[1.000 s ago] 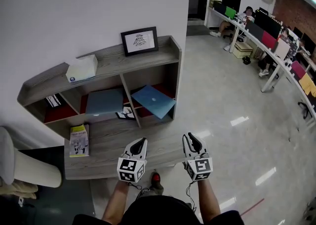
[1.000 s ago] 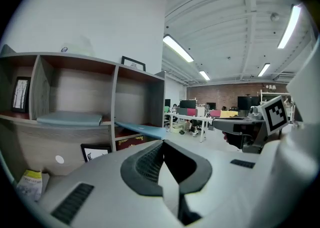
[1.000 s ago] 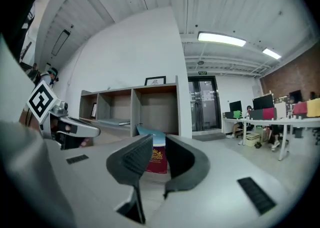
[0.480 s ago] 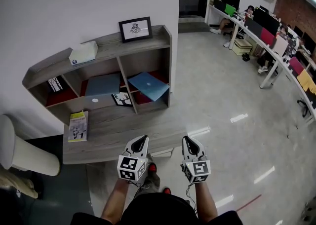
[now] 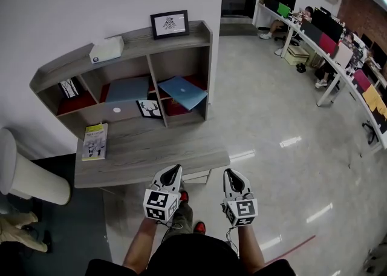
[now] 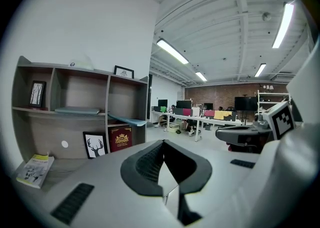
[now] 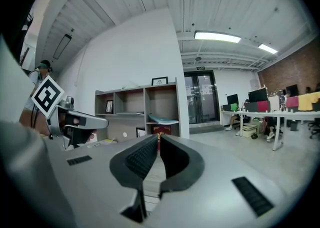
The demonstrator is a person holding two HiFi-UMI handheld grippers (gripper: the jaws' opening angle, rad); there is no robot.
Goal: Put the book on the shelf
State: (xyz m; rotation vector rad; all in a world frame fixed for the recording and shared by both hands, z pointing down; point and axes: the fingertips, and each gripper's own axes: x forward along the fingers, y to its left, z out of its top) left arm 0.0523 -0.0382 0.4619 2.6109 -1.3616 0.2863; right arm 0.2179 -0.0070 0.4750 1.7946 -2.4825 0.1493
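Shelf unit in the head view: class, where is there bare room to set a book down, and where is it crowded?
Free: the low wooden ledge between the yellow book and its right edge; the top board between tissue box and picture frame. Crowded: the two cubbies holding blue folders.

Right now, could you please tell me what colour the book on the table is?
The book is yellow with a black-and-white picture, clearest in the head view.
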